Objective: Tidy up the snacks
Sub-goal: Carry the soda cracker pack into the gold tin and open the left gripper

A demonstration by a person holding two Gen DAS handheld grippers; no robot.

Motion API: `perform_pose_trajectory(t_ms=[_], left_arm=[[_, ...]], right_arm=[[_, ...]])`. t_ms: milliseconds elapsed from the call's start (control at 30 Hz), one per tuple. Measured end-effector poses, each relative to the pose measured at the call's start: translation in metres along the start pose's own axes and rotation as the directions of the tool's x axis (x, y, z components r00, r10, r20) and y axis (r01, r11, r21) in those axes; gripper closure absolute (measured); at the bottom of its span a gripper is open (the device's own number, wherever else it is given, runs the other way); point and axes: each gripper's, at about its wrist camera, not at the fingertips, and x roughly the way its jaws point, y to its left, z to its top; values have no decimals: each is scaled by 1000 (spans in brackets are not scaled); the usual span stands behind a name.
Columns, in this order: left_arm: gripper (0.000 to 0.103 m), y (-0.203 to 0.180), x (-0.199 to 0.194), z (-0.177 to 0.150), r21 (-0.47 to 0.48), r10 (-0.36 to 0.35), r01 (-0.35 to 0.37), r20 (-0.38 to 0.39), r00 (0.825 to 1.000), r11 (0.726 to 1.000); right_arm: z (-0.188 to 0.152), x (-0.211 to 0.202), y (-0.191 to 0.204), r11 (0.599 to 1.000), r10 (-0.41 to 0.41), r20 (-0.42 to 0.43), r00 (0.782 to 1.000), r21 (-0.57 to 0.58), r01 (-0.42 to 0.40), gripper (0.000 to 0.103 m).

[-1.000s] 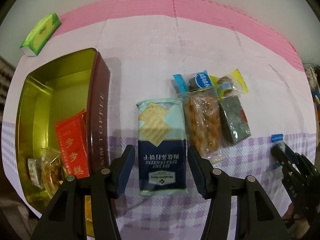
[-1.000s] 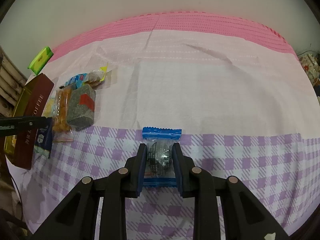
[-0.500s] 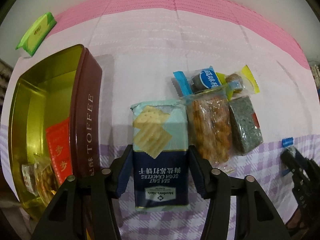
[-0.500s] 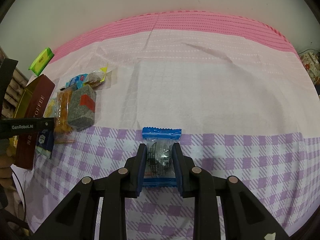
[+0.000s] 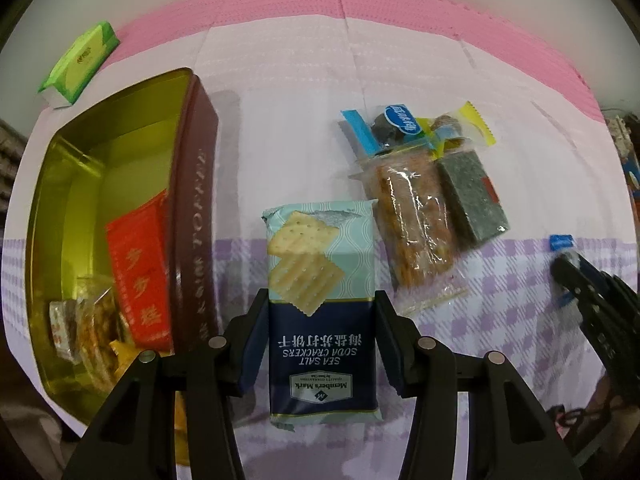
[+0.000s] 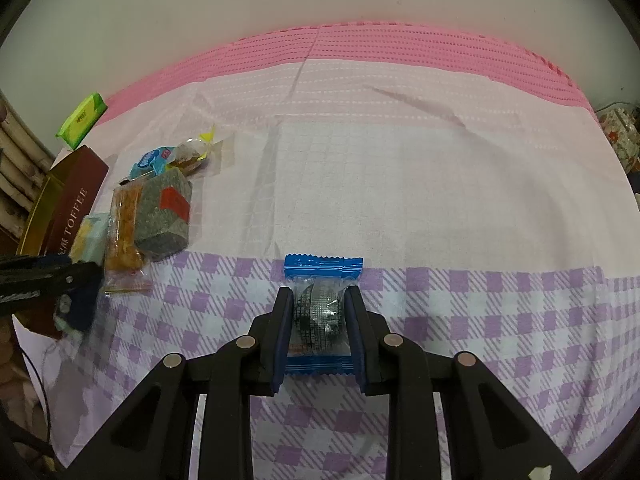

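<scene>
My left gripper (image 5: 321, 326) is shut on the soda cracker pack (image 5: 320, 280), its jaws pressing both long sides, and holds it just right of the open toffee tin (image 5: 192, 216). The tin holds a red packet (image 5: 138, 268) and small wrapped snacks (image 5: 92, 328). My right gripper (image 6: 319, 320) is shut on a blue-edged clear candy wrapper (image 6: 323, 292) over the purple check cloth. A snack pile lies on the cloth: an orange biscuit pack (image 5: 412, 220), a grey-green block (image 5: 472, 196), and blue (image 5: 384, 128) and yellow (image 5: 468, 122) wrapped sweets.
A green box (image 5: 82, 62) lies at the far left beyond the tin. The cloth (image 6: 400, 168) runs pink at the back, pale in the middle, purple check in front. The right gripper shows at the right edge of the left wrist view (image 5: 592, 300).
My left gripper moved forward around the cracker pack and shut on it; the pack now looks lifted slightly. The right gripper stayed shut on the candy without moving.
</scene>
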Motion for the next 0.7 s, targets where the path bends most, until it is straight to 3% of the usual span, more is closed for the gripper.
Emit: perform_pose_trajectory(t_ms=[367, 700], left_arm=[[53, 16, -64, -19, 9, -28, 28, 92, 995, 1000], [53, 92, -81, -6, -62, 76, -68, 145, 987, 996]], right_arm=[[11, 15, 22, 999, -28, 10, 1000, -21, 28, 79], [13, 20, 33, 998, -51, 19, 999, -35, 52, 77]])
